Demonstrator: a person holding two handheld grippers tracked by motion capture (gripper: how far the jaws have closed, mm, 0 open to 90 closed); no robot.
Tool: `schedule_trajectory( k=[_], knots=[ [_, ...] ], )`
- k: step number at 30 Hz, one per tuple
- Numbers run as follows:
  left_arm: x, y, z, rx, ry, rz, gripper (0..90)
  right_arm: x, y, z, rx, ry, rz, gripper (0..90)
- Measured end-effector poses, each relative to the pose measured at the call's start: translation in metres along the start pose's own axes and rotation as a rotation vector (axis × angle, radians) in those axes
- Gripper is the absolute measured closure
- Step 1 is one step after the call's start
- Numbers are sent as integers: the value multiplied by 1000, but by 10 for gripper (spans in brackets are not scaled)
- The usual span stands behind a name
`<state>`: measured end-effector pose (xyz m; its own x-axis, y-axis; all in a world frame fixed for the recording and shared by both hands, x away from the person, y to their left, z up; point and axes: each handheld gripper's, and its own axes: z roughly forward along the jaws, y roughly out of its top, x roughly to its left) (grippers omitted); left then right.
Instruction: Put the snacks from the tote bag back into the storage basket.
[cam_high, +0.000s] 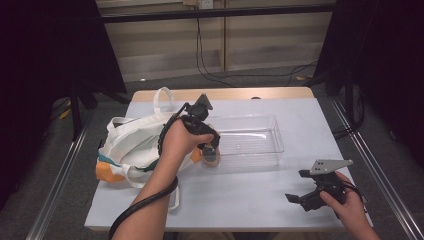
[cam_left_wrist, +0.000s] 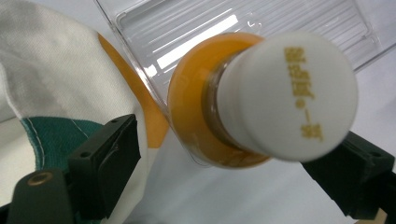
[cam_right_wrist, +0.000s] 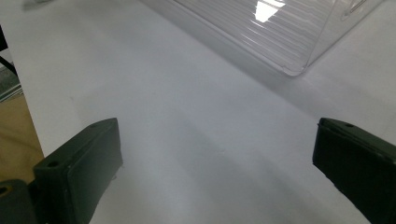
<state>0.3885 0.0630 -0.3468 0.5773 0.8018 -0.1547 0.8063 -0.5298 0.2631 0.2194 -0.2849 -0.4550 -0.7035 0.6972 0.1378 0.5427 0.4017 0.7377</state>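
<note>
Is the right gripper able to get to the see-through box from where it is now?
Probably yes. The right gripper sits open at the table's near right corner, and only bare table lies between its jaws and the clear box. The left gripper, with the bottle, works at the box's other end.

Left gripper fingers apparently parted, right gripper — spread wide
</note>
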Motion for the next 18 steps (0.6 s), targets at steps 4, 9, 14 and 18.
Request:
schedule_trajectory(
  k=[4, 9, 14, 18],
  knots=[
    [0, -4, 0, -9, -8, 8, 132, 0, 0, 0, 7, 1, 3, 10],
    [-1, -9, 0, -26, -19, 19, 132, 0, 0, 0, 7, 3, 2, 10],
    [-2, -13, 1, -29, -19, 39, 129, 0, 0, 0, 7, 3, 1, 10],
    [0, -17, 3, -34, -20, 35, 127, 0, 0, 0, 7, 0, -2, 10]
  ],
)
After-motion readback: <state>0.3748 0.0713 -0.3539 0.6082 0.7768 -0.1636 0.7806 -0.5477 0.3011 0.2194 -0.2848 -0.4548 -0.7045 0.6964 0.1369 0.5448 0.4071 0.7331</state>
